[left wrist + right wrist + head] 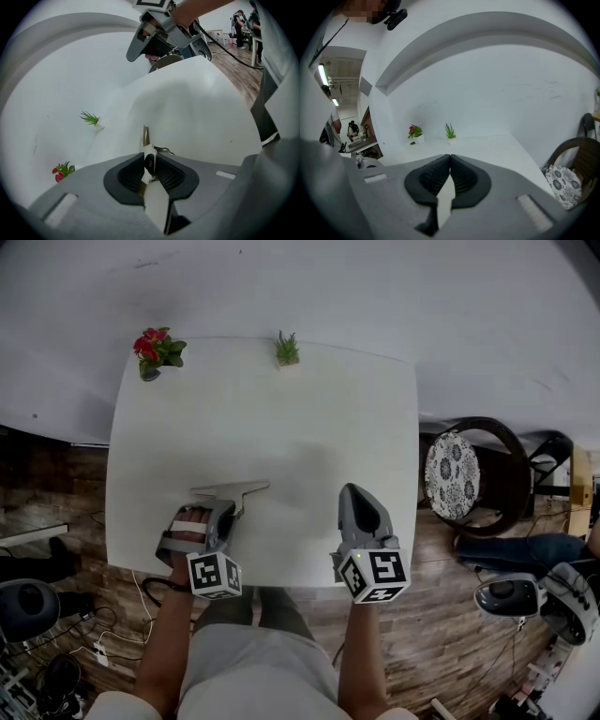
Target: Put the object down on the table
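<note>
A small thin object (146,138), a metal strip with a white and black part, stands on edge between the jaws of my left gripper (149,158). The jaws stand a little apart, and white table shows through the gap beside it. In the head view the left gripper (242,491) lies low over the white table (281,427) near its front left, and the object is hidden there. My right gripper (349,490) hovers at the front right with its pads (440,174) meeting and nothing between them. It also shows high in the left gripper view, the right gripper (150,40) above the table.
A red flower pot (155,351) and a small green plant (287,350) stand at the table's far edge against a white wall. A dark chair with a patterned cushion (459,474) is to the right. Cables and gear lie on the wooden floor (441,634).
</note>
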The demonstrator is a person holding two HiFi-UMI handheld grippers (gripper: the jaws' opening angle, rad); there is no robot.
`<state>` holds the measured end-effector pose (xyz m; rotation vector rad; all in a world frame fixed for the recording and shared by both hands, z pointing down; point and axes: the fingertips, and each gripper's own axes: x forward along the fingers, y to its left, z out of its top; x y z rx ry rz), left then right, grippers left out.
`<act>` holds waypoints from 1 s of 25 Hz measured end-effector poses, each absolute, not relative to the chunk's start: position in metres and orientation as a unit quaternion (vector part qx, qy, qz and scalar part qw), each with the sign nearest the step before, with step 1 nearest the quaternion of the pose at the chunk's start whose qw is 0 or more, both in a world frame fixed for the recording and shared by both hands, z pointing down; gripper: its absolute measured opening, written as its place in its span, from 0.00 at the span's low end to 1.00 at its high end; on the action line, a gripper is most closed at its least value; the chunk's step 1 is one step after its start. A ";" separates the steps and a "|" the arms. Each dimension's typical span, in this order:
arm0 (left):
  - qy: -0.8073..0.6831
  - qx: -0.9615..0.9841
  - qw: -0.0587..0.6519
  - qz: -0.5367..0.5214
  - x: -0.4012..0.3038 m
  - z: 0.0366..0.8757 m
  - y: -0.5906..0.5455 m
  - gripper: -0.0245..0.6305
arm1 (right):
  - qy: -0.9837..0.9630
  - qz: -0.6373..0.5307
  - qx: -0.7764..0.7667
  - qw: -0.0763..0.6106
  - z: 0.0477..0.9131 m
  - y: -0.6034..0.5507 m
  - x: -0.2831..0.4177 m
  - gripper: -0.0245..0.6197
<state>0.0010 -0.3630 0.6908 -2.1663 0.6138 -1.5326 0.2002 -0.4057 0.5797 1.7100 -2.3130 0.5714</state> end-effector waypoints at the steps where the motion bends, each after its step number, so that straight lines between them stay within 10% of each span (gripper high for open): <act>1: 0.218 -0.775 0.212 -0.554 0.001 0.693 -0.363 0.15 | -0.784 0.194 0.580 0.105 0.579 -0.406 0.200 0.04; 15: 0.245 -0.812 0.147 -0.509 0.005 0.681 -0.358 0.23 | -0.777 0.183 0.594 0.099 0.565 -0.396 0.205 0.04; 25: 0.346 -0.860 -0.026 -0.374 -0.004 0.647 -0.360 0.22 | -0.781 0.177 0.592 0.086 0.552 -0.384 0.203 0.04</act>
